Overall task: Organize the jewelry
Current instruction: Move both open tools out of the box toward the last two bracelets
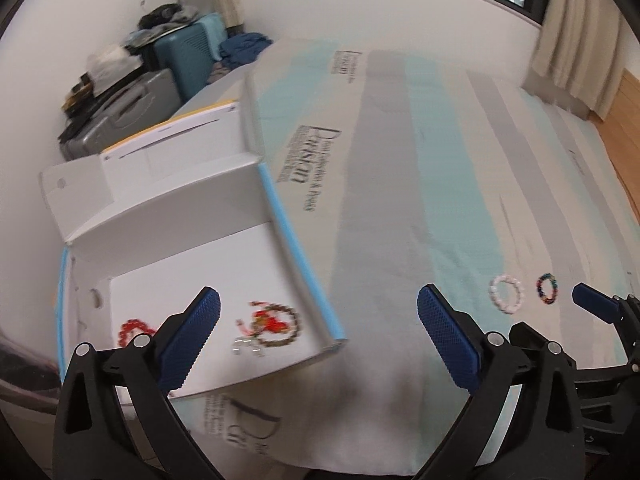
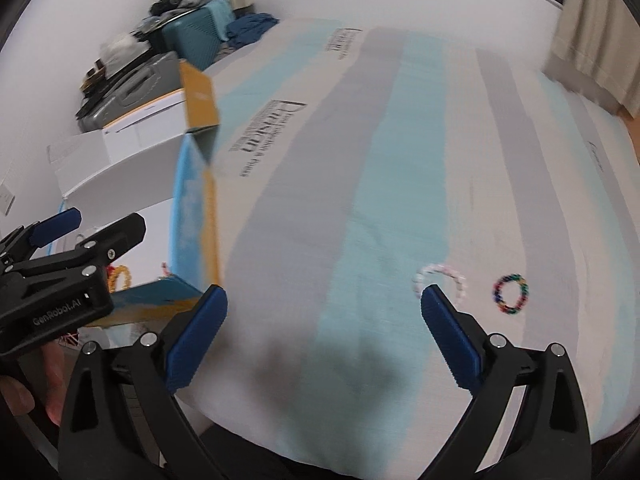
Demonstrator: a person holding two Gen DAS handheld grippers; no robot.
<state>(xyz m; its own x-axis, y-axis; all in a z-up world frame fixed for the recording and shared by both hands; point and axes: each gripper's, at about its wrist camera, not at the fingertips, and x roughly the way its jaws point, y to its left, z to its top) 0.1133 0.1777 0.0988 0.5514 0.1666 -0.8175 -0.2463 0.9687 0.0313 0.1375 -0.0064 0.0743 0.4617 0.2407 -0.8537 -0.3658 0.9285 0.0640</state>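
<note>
Bedroom; a bed under a striped sheet of pale grey, aqua and cream [image 2: 360, 208] carries the work, white walls behind. Both views blurred.

Nearest: left claw [image 1: 318, 330] released, jaws wide, nothing between them; it hangs over the near right corner of the open white cardboard box with blue edging [image 1: 280, 216]. Right claw [image 2: 323, 330] likewise released and empty, above bare sheet.

Box contents, at about 9 o'clock from the left claw: a red bead bracelet [image 1: 134, 330], then a tangle of red and dark beaded pieces [image 1: 274, 324] with a small silvery item beside it; details unreadable.

Loose on the sheet, around 2 o'clock of the right claw: a white-pink bead bracelet [image 2: 440, 280], partly behind the right finger, and just beyond it a multicoloured bead bracelet [image 2: 511, 294], apart.

Judgement: between deliveries. Next move calls for lowering onto the white-pink bracelet and pinching one side.

Far: suitcases [image 1: 132, 108], curtain [image 1: 580, 40].
</note>
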